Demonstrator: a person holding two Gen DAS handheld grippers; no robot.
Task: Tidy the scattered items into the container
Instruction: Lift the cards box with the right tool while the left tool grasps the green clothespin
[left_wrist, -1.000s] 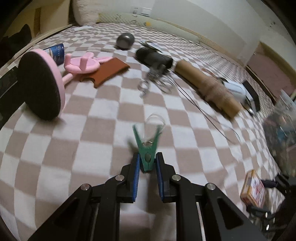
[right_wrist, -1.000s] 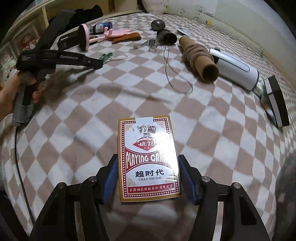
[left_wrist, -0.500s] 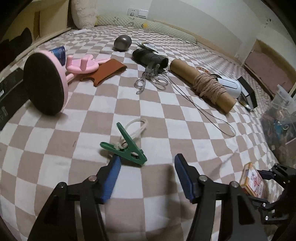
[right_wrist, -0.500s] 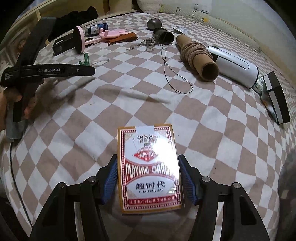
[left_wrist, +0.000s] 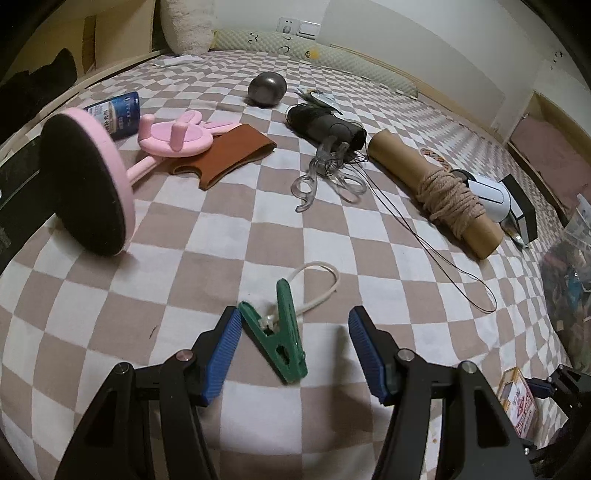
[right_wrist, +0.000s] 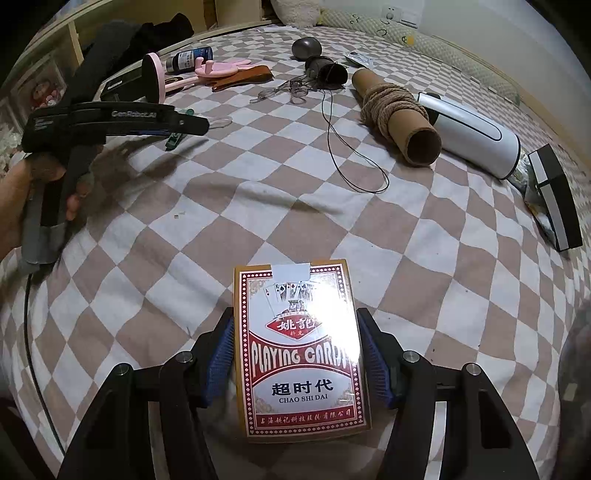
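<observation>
A green clothespin (left_wrist: 284, 339) with a white cord loop lies on its side on the checkered bedspread (left_wrist: 184, 266). It rests between the fingers of my left gripper (left_wrist: 295, 317), which is open, and one of its tips nearly touches the left pad. The right wrist view shows the same left gripper (right_wrist: 201, 125) held in a hand above the clothespin (right_wrist: 174, 139). My right gripper (right_wrist: 295, 317) is shut on a red playing-card box (right_wrist: 299, 350), a pad pressing on each long side. That card box (left_wrist: 517, 402) also shows at the lower right of the left wrist view.
A clear container (left_wrist: 569, 280) with things inside stands at the right edge. On the bed lie a pink round stand (left_wrist: 88, 184), a brown leather piece (left_wrist: 229, 155), a grey ball (left_wrist: 266, 88), a black spool (left_wrist: 325, 125), clear scissors (left_wrist: 325, 177), a twine-wrapped cardboard tube (right_wrist: 395, 110), a white cylinder (right_wrist: 476, 133) and a black box (right_wrist: 554, 195).
My left gripper opened and let go of the green clothespin, which fell on its side on the bedspread. The right gripper still grips the card box and has hardly moved.
</observation>
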